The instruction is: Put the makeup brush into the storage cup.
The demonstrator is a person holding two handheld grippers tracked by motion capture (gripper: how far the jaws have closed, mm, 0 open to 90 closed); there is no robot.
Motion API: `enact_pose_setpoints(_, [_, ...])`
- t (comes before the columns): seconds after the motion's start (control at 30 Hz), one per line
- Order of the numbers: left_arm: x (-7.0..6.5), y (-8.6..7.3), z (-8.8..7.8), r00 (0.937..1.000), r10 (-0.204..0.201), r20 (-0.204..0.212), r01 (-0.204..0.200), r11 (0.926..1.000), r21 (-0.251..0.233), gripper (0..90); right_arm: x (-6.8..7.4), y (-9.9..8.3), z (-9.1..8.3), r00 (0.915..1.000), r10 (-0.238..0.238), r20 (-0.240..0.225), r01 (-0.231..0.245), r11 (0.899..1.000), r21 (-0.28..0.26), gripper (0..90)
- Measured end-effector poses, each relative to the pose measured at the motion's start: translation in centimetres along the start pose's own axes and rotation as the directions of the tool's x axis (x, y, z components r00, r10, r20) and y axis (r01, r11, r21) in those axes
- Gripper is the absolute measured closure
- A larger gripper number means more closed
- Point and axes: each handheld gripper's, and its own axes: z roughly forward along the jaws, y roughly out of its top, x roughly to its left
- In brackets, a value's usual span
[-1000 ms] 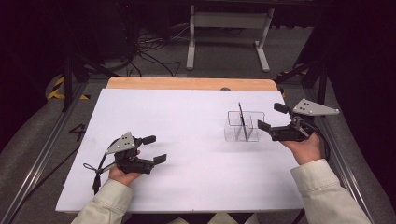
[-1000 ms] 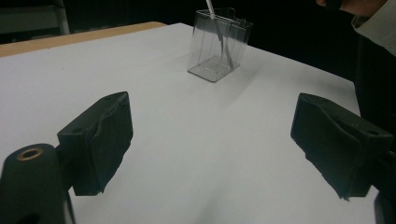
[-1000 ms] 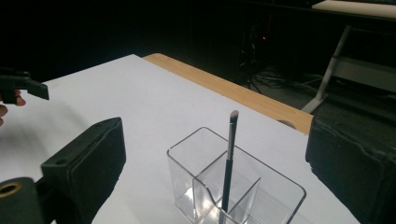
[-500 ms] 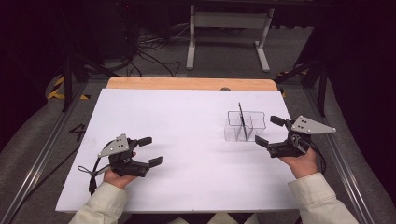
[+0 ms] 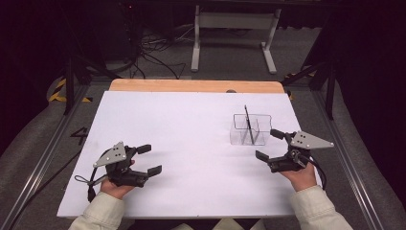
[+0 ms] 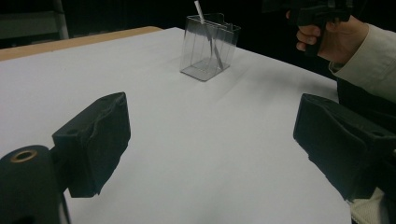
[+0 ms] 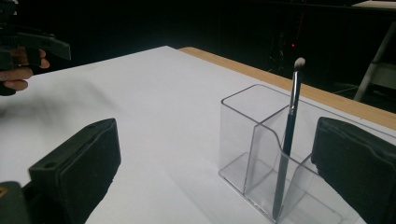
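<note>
Item one: a clear holder (image 5: 251, 129) with compartments, standing upright on the white table sheet (image 5: 191, 134) toward its far right part. We take this holder as our landmark.

Item two: a slim makeup brush (image 7: 288, 135), dark handle, pale tip upward, leaning inside one compartment of the holder; in the high view it shows as a thin dark line (image 5: 248, 123) over the middle divider.

Item three: our right gripper (image 5: 274, 143), just beside the holder on its near right side, jaws spread with nothing between them. In the right gripper view the holder sits ahead of the two black pads, not touched. Against the earlier frames, this gripper now sits lower and nearer the sheet, still close to the holder.

Item four: our left gripper (image 5: 149, 158), well apart from the holder, at the near left of the sheet, jaws spread and empty. Its place matches the earlier frames closely.
</note>
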Motion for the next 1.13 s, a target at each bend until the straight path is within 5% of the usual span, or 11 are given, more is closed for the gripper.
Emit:
enact_pose_setpoints(0.63, [0.3, -1.2, -0.9, 0.9994, 0.006, -0.035, -0.005, 0.9999, 0.011, 10.1, 0.8, -5.1, 1.1, 0.9992, 0.040, 0.003, -0.040, 0.999, -0.028, 1.2])
enact_pose_setpoints(1.13, [0.7, -1.5, -1.0, 0.9989, -0.004, -0.047, 0.004, 0.9999, 0.010, 8.5, 0.9, -5.3, 1.0, 0.9991, 0.043, 0.008, -0.042, 0.997, -0.058, 1.2])
